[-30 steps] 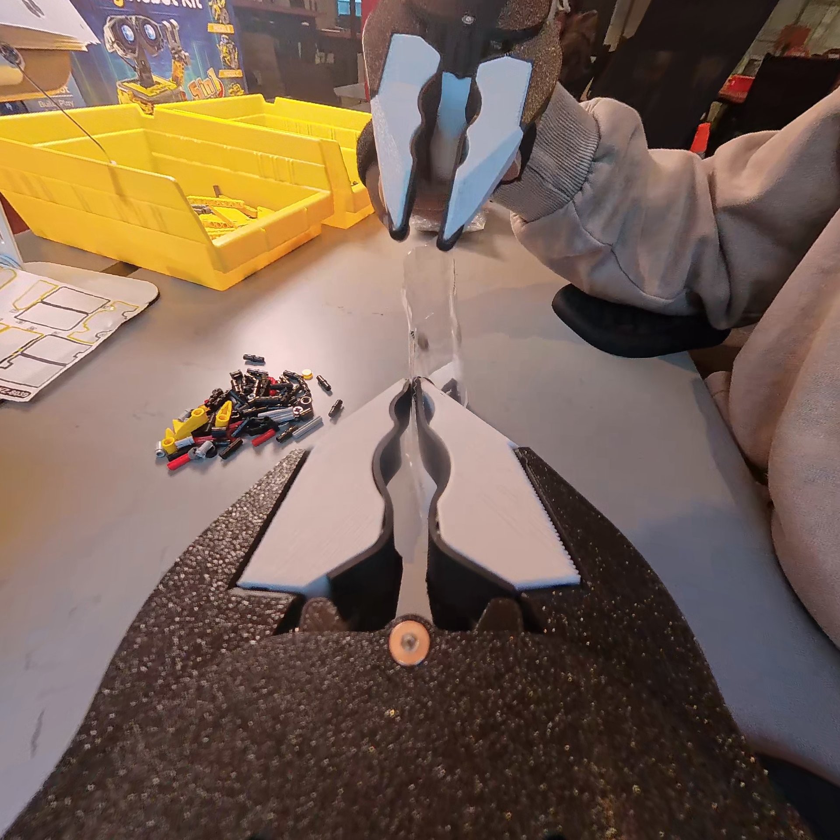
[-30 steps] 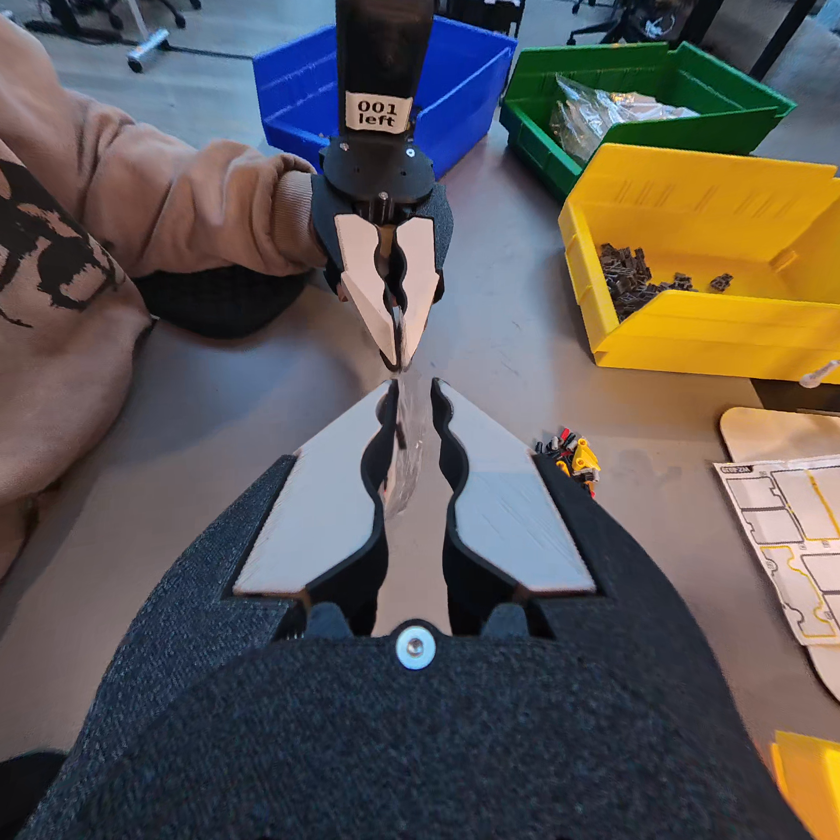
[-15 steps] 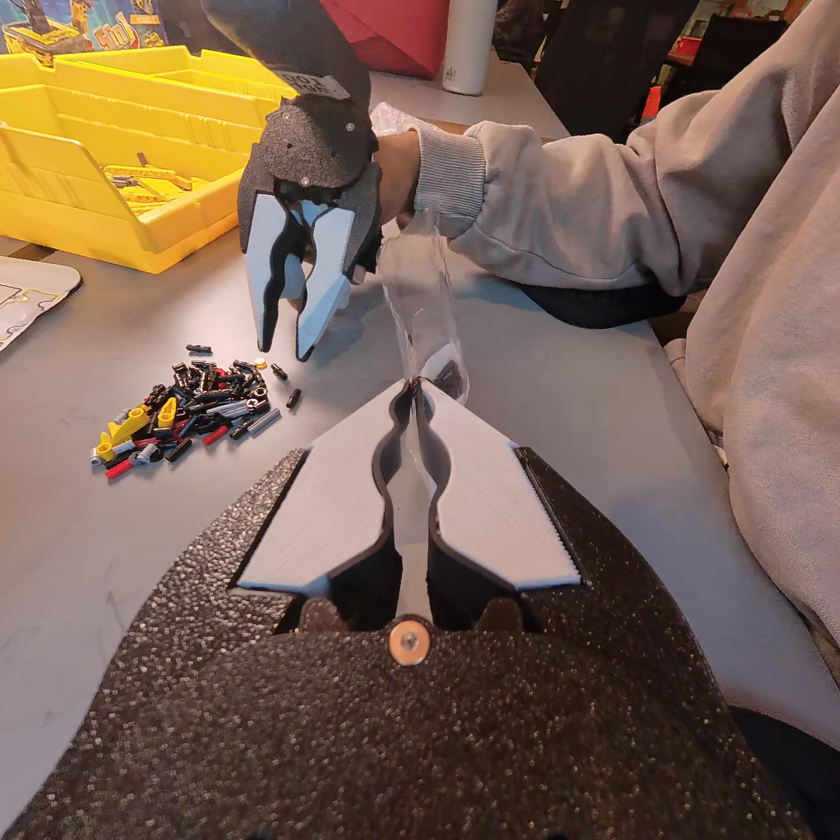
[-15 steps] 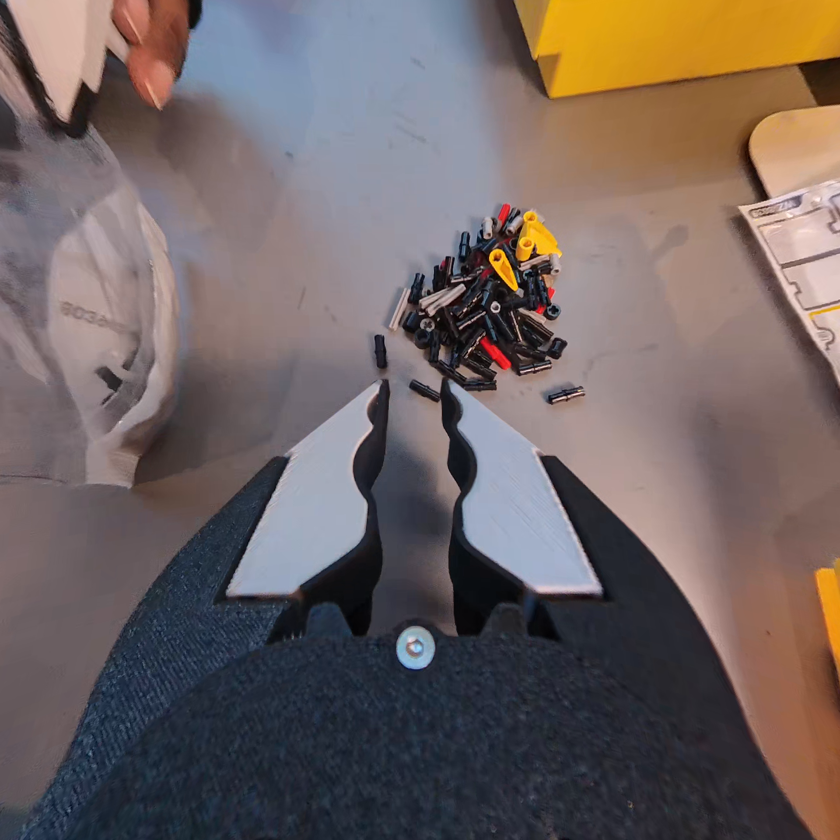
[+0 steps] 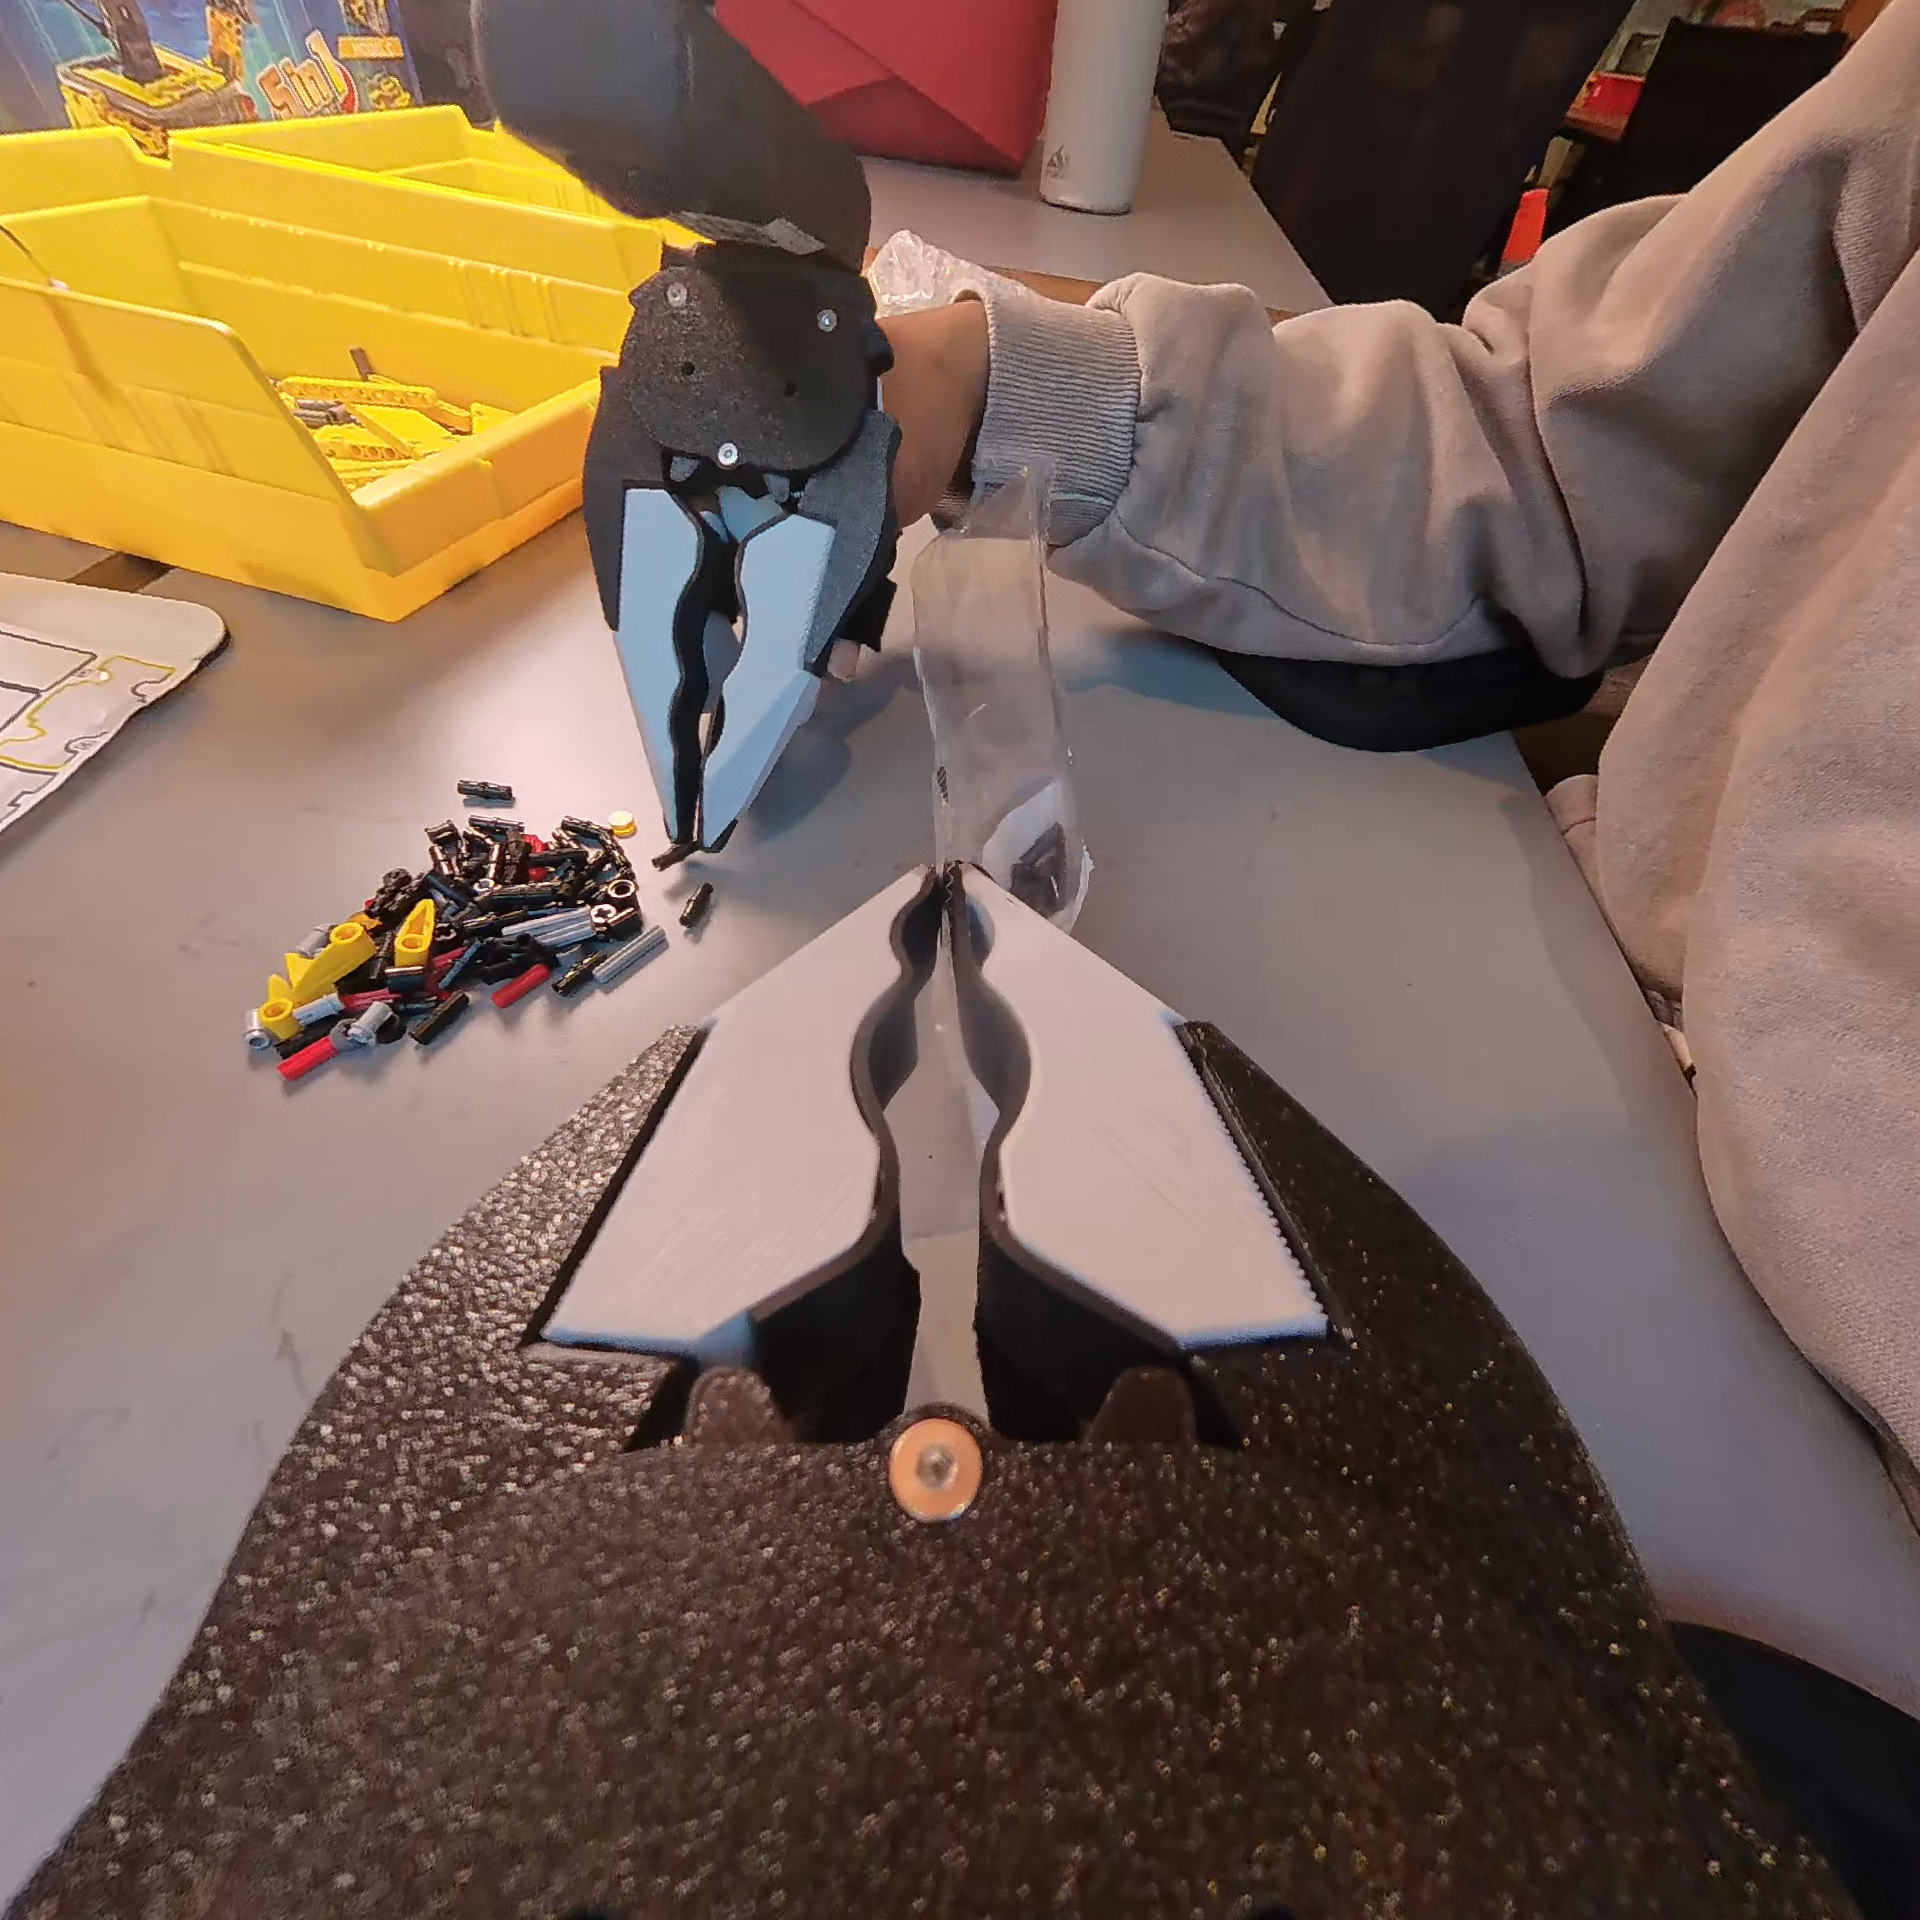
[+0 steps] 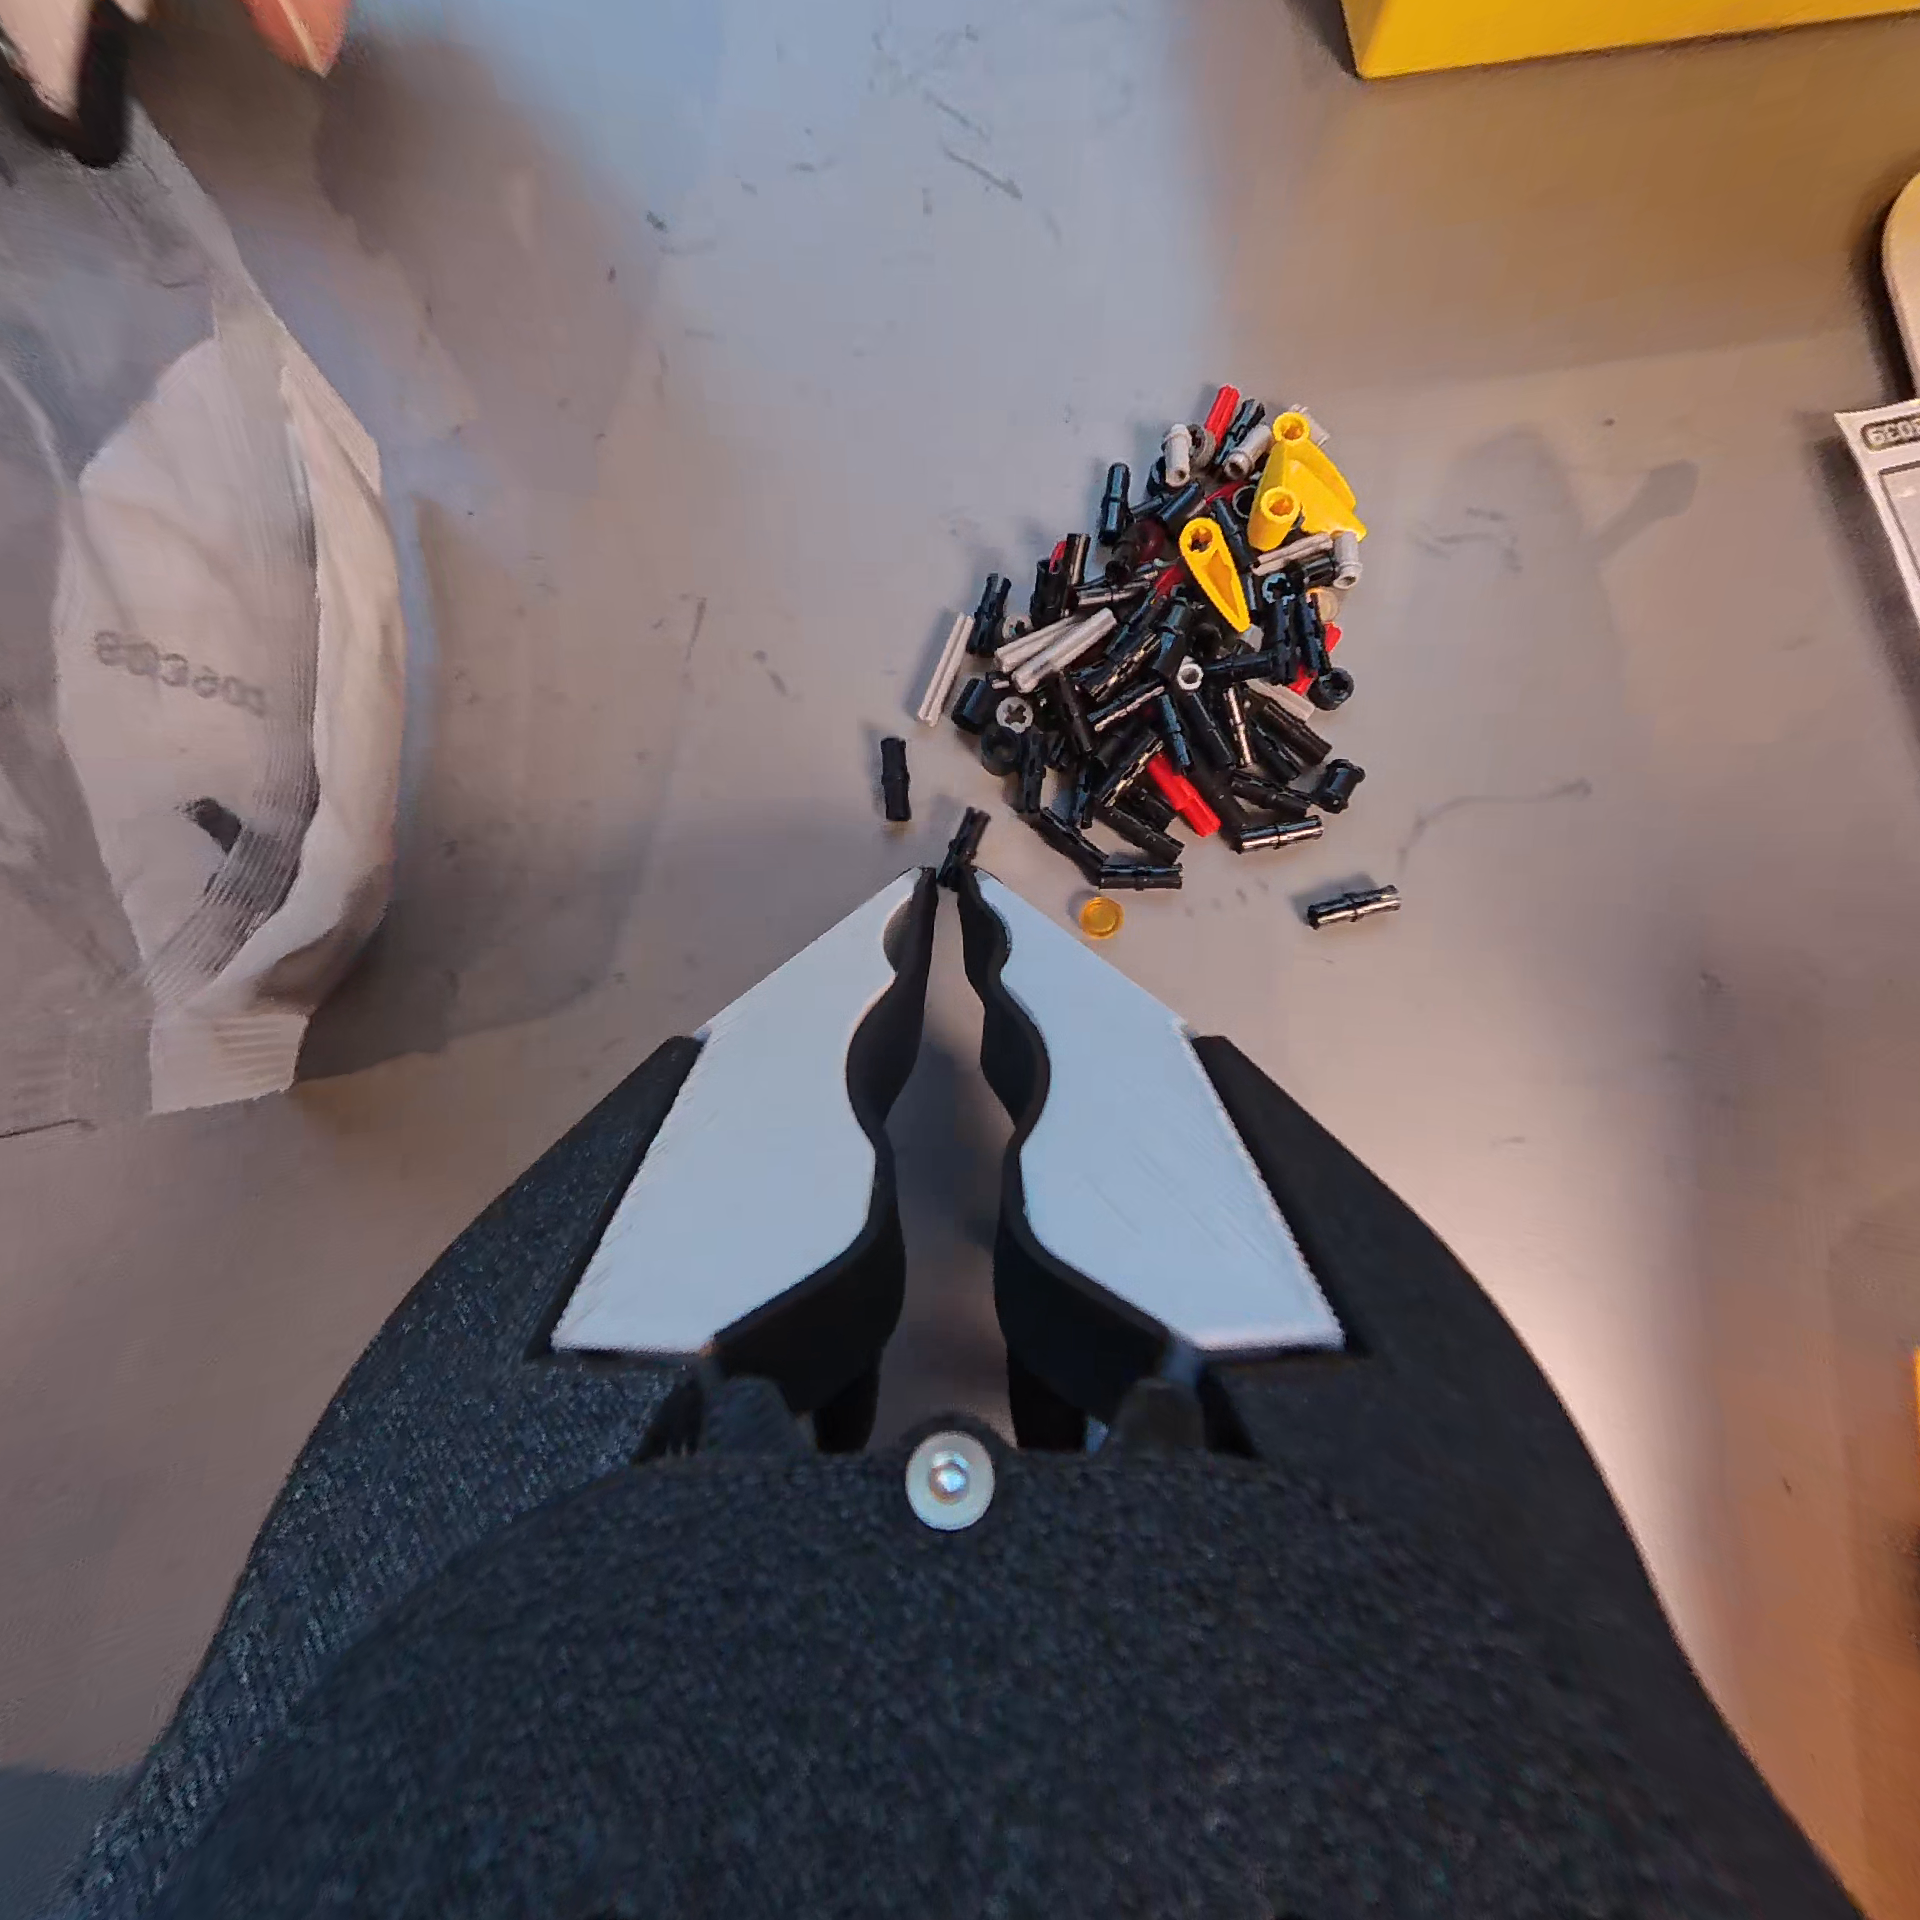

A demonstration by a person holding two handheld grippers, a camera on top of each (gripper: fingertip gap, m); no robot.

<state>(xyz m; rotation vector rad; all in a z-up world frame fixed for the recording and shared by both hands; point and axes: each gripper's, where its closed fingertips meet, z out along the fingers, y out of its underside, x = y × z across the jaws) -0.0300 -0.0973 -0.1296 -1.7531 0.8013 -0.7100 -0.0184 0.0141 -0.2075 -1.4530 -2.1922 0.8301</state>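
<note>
My left gripper is shut on the lower edge of a clear plastic bag, which stands up from its tips with a few small black parts inside. The bag also shows blurred at the left of the right wrist view. My right gripper is shut on a small black pin at the near edge of a pile of small black, red, grey and yellow parts. In the left wrist view the right gripper points down beside that pile.
The grey table carries yellow bins at the back left and a printed sheet at the left edge. A person's sleeve reaches across at the right. A loose orange round stud and loose black pins lie by the pile. My right fingertips sit around 15 cm from my left ones.
My right gripper let go of the bag, swung over to the pile and closed on a black pin. My left gripper has kept hold of the bag.
</note>
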